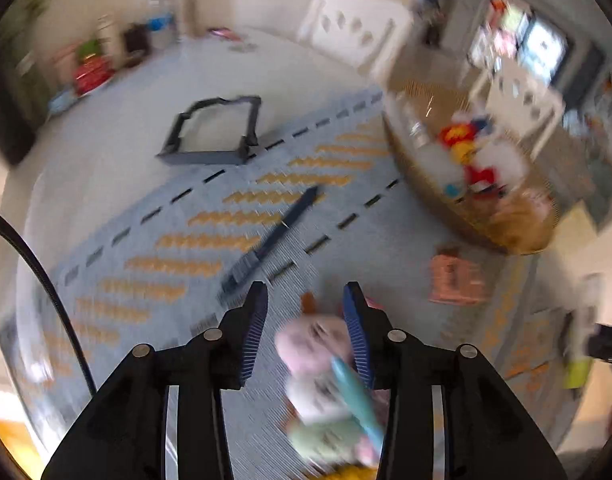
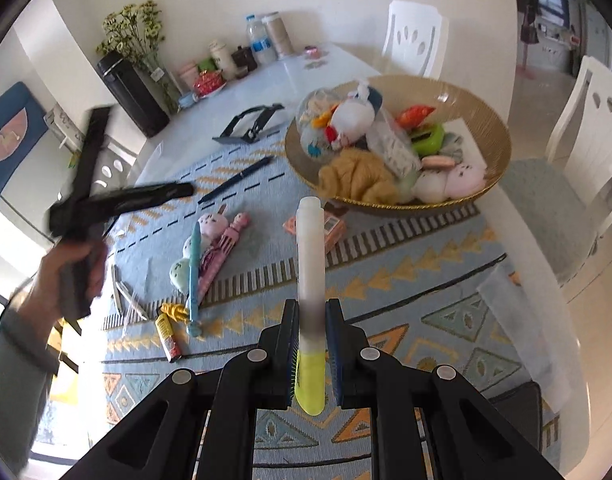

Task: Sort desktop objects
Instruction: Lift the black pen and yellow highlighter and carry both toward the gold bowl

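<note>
My right gripper (image 2: 312,308) is shut on a yellow highlighter (image 2: 311,264) and holds it upright above the patterned mat (image 2: 406,280). My left gripper (image 1: 306,300) is open and empty, hovering just above a pile of pastel plush toys (image 1: 318,384) and a light blue pen (image 1: 356,396); the left view is motion-blurred. That gripper also shows in the right wrist view (image 2: 146,196), held by a hand. The plush pile (image 2: 202,240), blue pen (image 2: 194,268) and pink pen (image 2: 222,252) lie left of centre. A dark blue pen (image 2: 236,180) (image 1: 278,232) lies further back.
A wicker basket (image 2: 490,168) (image 1: 410,160) full of plush toys stands at the back right. A black tray (image 2: 250,124) (image 1: 214,132) sits behind the mat. An orange box (image 2: 330,228) (image 1: 456,280) lies by the basket. A small yellow tube (image 2: 168,332), bottles and white chairs are around.
</note>
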